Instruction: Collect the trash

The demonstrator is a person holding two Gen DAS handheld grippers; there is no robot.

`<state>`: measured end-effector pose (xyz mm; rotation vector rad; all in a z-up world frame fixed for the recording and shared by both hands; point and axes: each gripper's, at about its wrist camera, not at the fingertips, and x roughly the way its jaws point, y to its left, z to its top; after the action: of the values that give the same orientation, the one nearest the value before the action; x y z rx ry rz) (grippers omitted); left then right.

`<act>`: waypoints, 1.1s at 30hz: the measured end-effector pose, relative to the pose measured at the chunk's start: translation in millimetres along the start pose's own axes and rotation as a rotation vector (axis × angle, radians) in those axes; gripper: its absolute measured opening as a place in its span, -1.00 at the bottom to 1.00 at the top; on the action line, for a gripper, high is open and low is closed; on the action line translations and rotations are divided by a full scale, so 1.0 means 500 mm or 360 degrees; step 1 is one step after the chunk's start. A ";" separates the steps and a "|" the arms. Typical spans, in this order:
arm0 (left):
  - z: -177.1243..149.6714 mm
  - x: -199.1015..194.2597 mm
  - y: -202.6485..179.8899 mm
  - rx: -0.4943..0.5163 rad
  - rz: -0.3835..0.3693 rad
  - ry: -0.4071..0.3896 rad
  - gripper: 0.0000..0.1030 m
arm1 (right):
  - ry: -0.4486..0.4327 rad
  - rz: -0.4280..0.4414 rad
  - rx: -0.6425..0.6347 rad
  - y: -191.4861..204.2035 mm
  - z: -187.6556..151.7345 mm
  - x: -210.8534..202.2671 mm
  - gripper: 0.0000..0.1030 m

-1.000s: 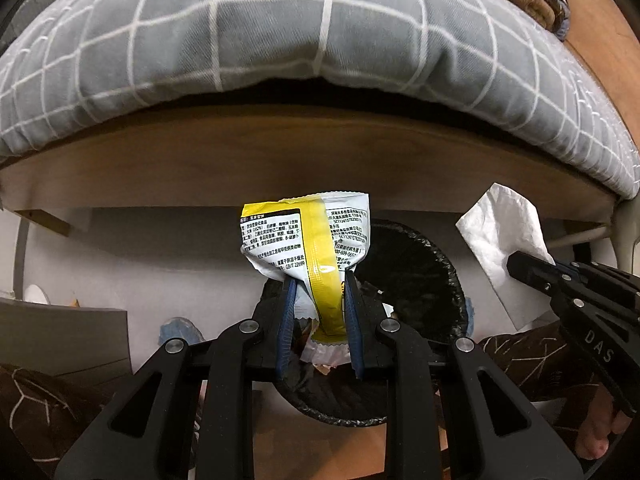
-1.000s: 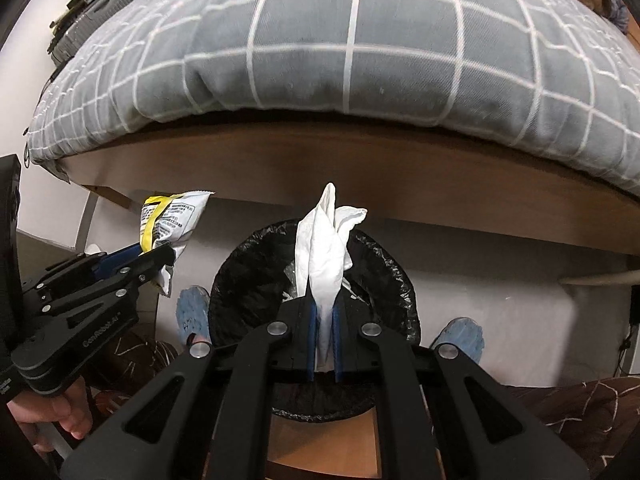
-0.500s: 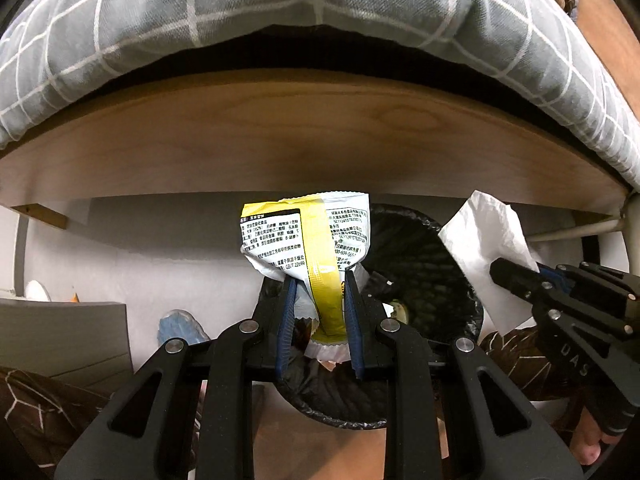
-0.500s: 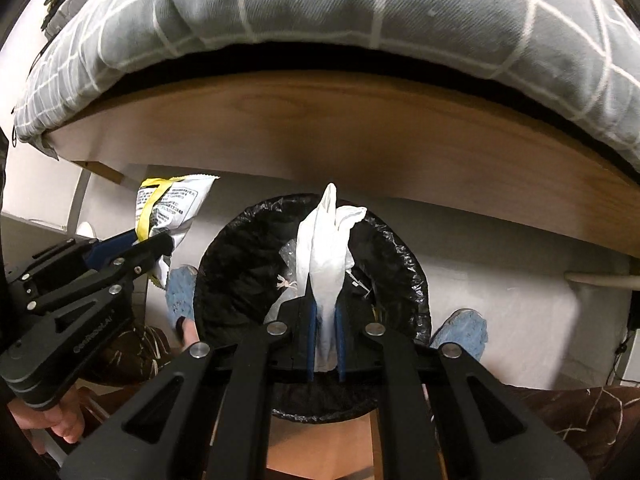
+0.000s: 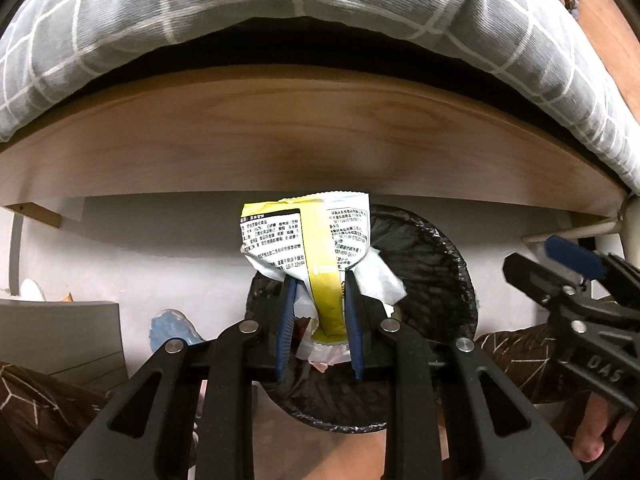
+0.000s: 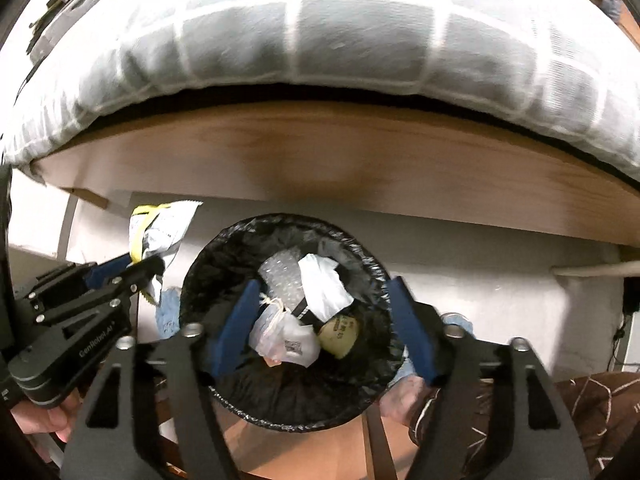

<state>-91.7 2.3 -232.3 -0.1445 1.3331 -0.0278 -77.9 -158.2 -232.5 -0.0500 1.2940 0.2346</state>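
Note:
My left gripper (image 5: 320, 280) is shut on a yellow and white snack wrapper (image 5: 280, 240), held just above the left rim of a round bin with a black liner (image 5: 440, 272). My right gripper (image 6: 324, 284) hangs over the bin (image 6: 288, 412) with its jaws opening and nothing between the blue pads. The white tissue (image 6: 324, 288) lies loose among the trash inside the bin; in the left wrist view the tissue (image 5: 384, 280) shows just behind the wrapper. The right wrist view shows the left gripper (image 6: 148, 266) and its wrapper (image 6: 168, 228) at the left. The right gripper (image 5: 532, 256) enters the left wrist view from the right.
A wooden bed frame (image 5: 320, 140) with a grey checked duvet (image 5: 320, 8) overhangs the bin. Bubble wrap (image 6: 280, 276), a clear plastic bag (image 6: 288, 336) and other scraps lie inside. Blue slippers (image 5: 172, 328) and brown patterned trouser legs (image 6: 592, 408) flank the bin. A grey box (image 5: 60, 332) stands at the left.
My right gripper has opened and let go of the white tissue, which has dropped into the bin. My left gripper still holds the wrapper and has sunk slightly toward the bin.

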 end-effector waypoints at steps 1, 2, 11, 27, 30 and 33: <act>0.001 0.001 -0.003 0.0004 -0.0002 0.0001 -0.56 | -0.0009 -0.0005 0.0011 -0.005 0.002 -0.003 0.48; 0.002 0.003 -0.005 0.0007 -0.0004 0.0001 -0.56 | -0.0019 -0.0015 0.0021 -0.011 0.003 -0.007 0.52; 0.010 0.020 -0.043 0.0078 -0.0029 0.0020 -0.55 | -0.0128 -0.0153 0.0124 -0.076 0.012 -0.056 0.85; 0.008 0.036 -0.089 0.0133 -0.0038 0.0022 -0.18 | -0.0176 -0.0247 0.0150 -0.130 0.003 -0.099 0.85; 0.010 0.030 -0.080 0.0090 -0.0034 -0.0002 0.10 | -0.0168 -0.0243 0.0147 -0.128 0.004 -0.092 0.85; 0.013 0.015 -0.069 0.0059 -0.0022 -0.0043 0.35 | -0.0175 -0.0237 0.0140 -0.124 0.007 -0.089 0.85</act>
<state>-81.3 -31.8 -233.9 -0.1222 1.3036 -0.0623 -73.2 -224.3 -194.8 -0.0571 1.1837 0.0520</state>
